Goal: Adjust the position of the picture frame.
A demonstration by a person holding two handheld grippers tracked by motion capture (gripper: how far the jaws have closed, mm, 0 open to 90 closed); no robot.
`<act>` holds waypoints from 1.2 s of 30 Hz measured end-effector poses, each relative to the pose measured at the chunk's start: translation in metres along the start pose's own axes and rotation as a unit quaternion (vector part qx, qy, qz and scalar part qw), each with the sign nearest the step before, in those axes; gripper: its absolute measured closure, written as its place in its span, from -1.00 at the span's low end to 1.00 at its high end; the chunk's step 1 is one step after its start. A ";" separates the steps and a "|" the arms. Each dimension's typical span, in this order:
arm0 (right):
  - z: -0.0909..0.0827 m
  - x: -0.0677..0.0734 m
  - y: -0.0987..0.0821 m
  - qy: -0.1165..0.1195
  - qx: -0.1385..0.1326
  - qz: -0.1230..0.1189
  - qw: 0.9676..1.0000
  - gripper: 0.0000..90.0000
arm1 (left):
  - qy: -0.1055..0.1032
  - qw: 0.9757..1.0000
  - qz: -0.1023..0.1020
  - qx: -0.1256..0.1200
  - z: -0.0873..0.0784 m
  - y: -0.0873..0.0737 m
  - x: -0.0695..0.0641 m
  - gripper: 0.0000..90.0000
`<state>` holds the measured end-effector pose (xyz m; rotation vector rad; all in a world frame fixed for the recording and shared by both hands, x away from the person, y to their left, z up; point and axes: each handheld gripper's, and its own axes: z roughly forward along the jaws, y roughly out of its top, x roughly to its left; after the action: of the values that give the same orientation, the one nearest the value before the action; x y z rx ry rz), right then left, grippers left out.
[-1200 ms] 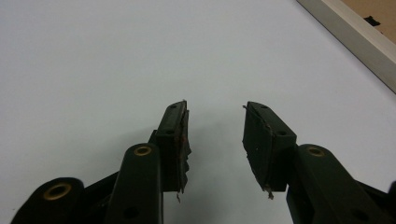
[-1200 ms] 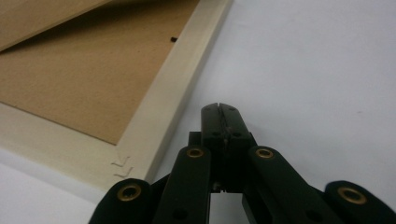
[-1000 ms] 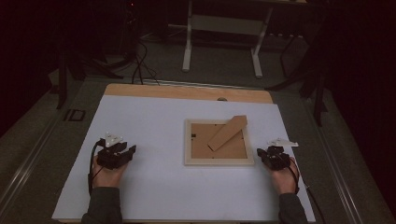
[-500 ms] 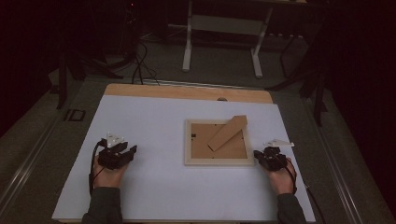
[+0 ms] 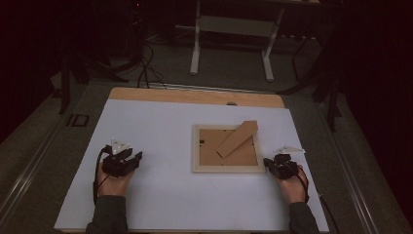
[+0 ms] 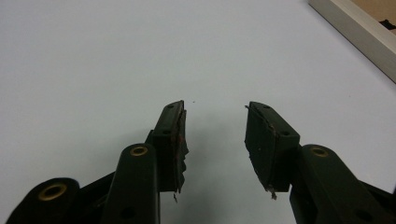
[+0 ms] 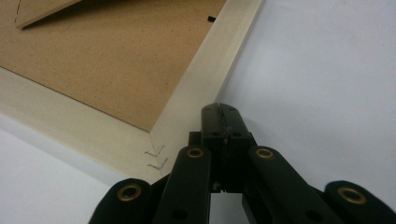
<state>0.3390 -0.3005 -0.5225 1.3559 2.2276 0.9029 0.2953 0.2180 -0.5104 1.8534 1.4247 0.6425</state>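
Handling of the picture frame [image 5: 228, 149], lying back-up on the white table [image 5: 160, 126] with its stand [image 5: 237, 139] propped, has barely begun: the right gripper [image 7: 220, 112], pressed together, touches its near-right corner, while the left gripper [image 6: 214, 123] hangs spread, well left of it.

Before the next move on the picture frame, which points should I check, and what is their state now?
1. Picture frame lies flat, back side up, on the white table cover: ok.
2. Stand flap on the backing is raised at an angle: ok.
3. Right tool is shut, its tip at the frame's near right corner: ok.
4. Right tool really touches the frame edge: cannot tell.
5. Left tool is open, nothing between its jaws: ok.
6. Left tool is near enough to steady the frame: not ok, it rests well to the left of it.
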 end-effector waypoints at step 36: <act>0.003 0.009 -0.002 0.037 0.014 -0.036 0.999 1.00 | 0.012 1.000 -0.015 0.001 0.001 0.000 0.002 0.20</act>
<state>0.3355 -0.2926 -0.5257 1.2656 2.3361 0.9129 0.2965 0.2193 -0.5114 1.8277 1.4670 0.6509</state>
